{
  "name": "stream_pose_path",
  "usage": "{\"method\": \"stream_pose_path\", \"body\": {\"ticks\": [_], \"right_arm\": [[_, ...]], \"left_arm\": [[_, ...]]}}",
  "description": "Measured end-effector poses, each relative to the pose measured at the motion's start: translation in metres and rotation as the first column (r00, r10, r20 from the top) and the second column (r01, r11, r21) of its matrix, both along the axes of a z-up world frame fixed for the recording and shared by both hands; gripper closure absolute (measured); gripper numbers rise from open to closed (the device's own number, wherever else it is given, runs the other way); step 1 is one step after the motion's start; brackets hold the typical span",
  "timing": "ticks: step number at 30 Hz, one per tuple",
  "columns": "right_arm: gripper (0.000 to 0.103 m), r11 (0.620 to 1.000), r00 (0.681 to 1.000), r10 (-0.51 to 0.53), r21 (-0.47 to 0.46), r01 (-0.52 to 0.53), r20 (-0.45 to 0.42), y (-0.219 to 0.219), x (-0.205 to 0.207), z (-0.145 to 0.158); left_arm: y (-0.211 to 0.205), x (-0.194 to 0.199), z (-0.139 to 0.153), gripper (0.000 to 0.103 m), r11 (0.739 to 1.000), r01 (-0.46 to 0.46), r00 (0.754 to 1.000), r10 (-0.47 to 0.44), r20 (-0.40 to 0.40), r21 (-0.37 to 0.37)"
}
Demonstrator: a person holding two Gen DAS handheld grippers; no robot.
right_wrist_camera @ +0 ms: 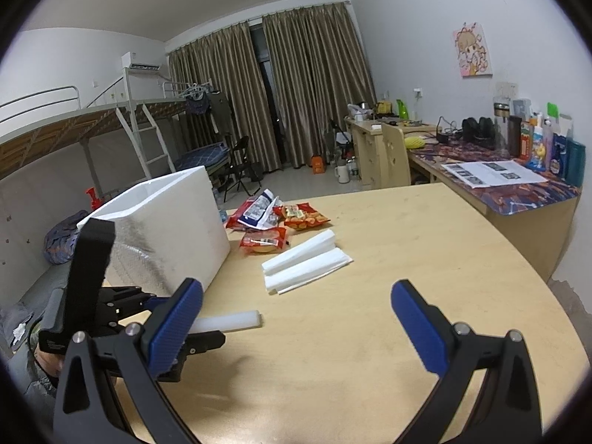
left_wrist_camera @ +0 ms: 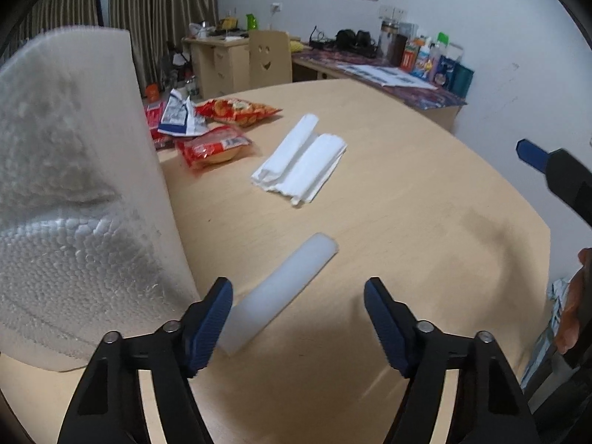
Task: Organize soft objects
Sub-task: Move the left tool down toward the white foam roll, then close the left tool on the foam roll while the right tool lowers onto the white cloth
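A white foam stick (left_wrist_camera: pixel 281 288) lies on the wooden table (left_wrist_camera: pixel 407 192), just ahead of my open left gripper (left_wrist_camera: pixel 298 307), nearer its left finger; it also shows in the right wrist view (right_wrist_camera: pixel 227 321). A bundle of white foam pieces (left_wrist_camera: pixel 301 161) lies mid-table, also in the right wrist view (right_wrist_camera: pixel 305 262). A white styrofoam box (left_wrist_camera: pixel 74 192) stands at the left, open-topped in the right wrist view (right_wrist_camera: pixel 162 229). My right gripper (right_wrist_camera: pixel 296 314) is open and empty above the table. The left gripper's body (right_wrist_camera: pixel 111 318) shows at its left.
Several snack bags (left_wrist_camera: pixel 214 129) lie behind the foam bundle, beside the box; they also show in the right wrist view (right_wrist_camera: pixel 277 222). A cluttered desk (right_wrist_camera: pixel 499 181) and a chair (right_wrist_camera: pixel 394 155) stand beyond the table. The table edge curves at the right (left_wrist_camera: pixel 547 236).
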State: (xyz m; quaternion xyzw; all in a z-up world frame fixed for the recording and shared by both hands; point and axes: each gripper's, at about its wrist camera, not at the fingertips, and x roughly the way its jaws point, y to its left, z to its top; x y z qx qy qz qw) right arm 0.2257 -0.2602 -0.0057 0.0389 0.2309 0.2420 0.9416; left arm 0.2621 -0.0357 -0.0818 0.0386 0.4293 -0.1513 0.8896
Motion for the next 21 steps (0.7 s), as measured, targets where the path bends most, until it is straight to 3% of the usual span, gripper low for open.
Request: {"method": "stream_pose_path", "body": {"ticks": [5,17,21], "right_arm": [[0.0,1.0,1.0,0.025,-0.013,-0.026,-0.017,0.003,0.012,-0.002],[0.0,0.996,0.996,0.081,-0.037,-0.083,-0.034,0.012,0.028,-0.002],[0.0,0.994,0.994,0.097,-0.046,-0.099,-0.05,0.016,0.036,-0.001]], "left_arm": [[0.002,0.009,-0.012,0.044,1.0,0.008,0.999,-0.007,-0.052,0.014],[0.006,0.011,-0.019,0.046,0.998,0.017,0.999,-0.013,-0.052,0.066],[0.01,0.011,-0.018,0.06,0.998,0.005,0.999,-0.002,-0.043,0.065]]}}
